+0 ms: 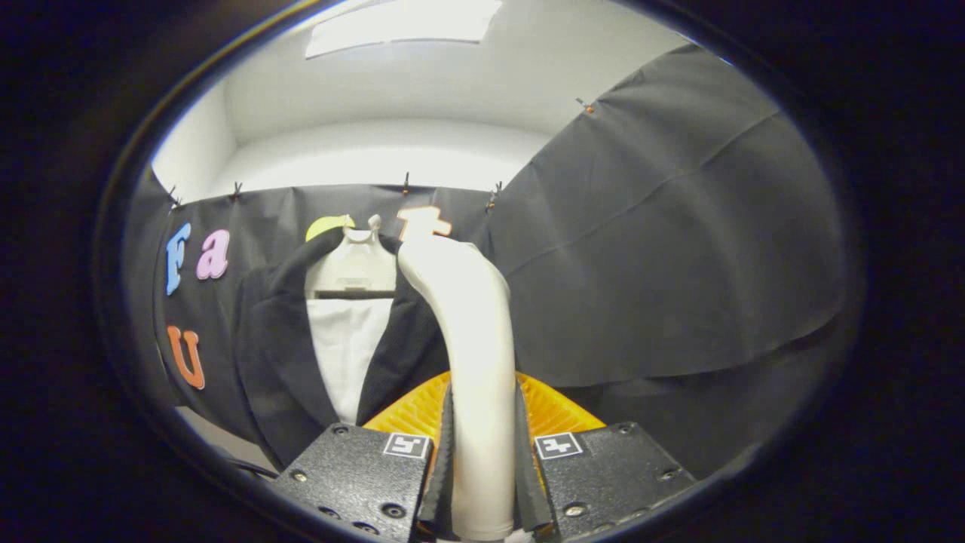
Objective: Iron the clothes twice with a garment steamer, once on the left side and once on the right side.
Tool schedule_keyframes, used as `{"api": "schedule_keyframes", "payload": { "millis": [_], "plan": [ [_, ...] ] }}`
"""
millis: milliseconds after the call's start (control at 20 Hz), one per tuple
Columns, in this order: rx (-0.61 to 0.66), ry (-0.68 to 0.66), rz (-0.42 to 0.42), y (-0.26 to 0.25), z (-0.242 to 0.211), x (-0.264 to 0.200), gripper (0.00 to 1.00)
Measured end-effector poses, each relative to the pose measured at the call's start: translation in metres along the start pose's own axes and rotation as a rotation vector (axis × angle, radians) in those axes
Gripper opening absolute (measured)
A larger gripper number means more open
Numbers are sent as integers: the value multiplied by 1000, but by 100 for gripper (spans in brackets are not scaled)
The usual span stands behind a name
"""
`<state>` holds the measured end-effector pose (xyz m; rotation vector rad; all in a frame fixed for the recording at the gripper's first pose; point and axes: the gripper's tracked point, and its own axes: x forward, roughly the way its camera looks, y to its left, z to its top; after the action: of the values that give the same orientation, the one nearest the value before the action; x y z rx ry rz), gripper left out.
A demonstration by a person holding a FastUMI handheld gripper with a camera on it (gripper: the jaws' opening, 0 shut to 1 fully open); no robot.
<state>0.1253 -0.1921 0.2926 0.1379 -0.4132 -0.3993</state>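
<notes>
My gripper is shut on the white handle of the garment steamer, which rises upright between the fingers and curves to the left at its top. An orange ribbed part of the steamer shows behind the fingers. Beyond the steamer, slightly to its left, a dark jacket hangs on a white hanger against the booth wall, open at the front over a white inner panel. The steamer's top overlaps the jacket's right lapel in the view; I cannot tell whether it touches.
Black cloth walls close the booth behind and on the right, clipped along their top edge. Above them are a white wall and a ceiling light. A pale floor strip shows below the jacket.
</notes>
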Motion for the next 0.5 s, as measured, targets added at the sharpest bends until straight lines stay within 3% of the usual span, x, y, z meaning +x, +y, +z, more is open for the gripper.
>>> {"api": "schedule_keyframes", "payload": {
  "millis": [500],
  "plan": [
    [-35,-40,62,23,26,68,37]
  ]
}}
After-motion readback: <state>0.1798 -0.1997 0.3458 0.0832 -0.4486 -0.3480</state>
